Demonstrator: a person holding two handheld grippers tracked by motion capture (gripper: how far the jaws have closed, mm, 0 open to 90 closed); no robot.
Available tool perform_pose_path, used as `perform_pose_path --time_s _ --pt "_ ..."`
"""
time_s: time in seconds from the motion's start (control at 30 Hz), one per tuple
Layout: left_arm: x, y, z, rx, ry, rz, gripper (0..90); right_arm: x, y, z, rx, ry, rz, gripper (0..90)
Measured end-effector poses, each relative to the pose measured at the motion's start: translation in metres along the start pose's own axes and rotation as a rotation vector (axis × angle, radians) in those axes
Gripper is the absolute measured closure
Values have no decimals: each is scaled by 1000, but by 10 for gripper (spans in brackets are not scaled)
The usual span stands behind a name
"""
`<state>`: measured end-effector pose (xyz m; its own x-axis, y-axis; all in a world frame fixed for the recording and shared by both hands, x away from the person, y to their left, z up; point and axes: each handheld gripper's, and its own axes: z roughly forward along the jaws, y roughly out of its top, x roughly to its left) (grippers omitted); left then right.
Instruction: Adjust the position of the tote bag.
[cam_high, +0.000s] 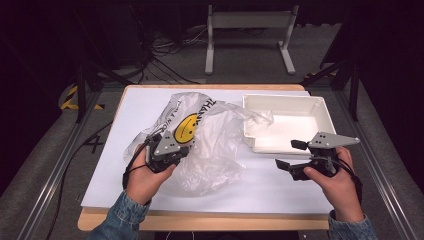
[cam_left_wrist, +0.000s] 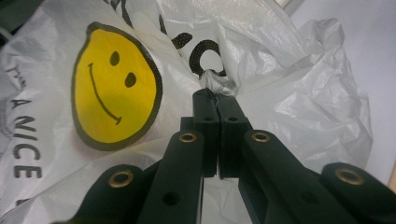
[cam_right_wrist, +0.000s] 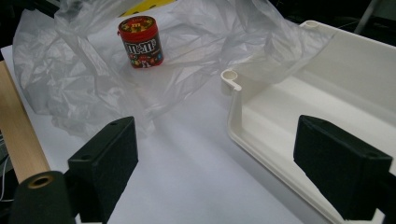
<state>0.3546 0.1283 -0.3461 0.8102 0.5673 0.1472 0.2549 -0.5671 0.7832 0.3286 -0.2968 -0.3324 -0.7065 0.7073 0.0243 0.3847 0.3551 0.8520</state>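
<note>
The crinkled translucent plastic bag with a yellow smiley face (cam_high: 200, 137) lay on the white table sheet (cam_high: 280, 190), just left of the white plastic tray (cam_high: 320, 107); the left gripper (cam_left_wrist: 212, 93) was clamped on a pinch of its film; the right gripper (cam_right_wrist: 215, 163) waited with jaws apart; lifting slowly should keep the thin film from tearing; the right gripper view revealed 1 red candy canister (cam_right_wrist: 140, 42) inside the bag, which the high view hid.

Clear plastic bag (cam_high: 210, 145) – yellow smiley, black lettering; red candy tub (cam_right_wrist: 140, 42); white tray (cam_high: 295, 117).
</note>
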Motion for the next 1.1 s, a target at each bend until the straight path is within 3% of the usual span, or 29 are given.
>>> perform_pose_path --time_s 0.33,0.67,1.1 --pt "29 -17 -29 -72 99 -86 885 2 5 14 11 31 -15 138" --pt "48 -35 -40 -82 141 -161 882 3 9 21 12 49 -27 138" --pt "59 -53 -62 -97 196 -213 876 6 17 35 -5 93 -44 138"
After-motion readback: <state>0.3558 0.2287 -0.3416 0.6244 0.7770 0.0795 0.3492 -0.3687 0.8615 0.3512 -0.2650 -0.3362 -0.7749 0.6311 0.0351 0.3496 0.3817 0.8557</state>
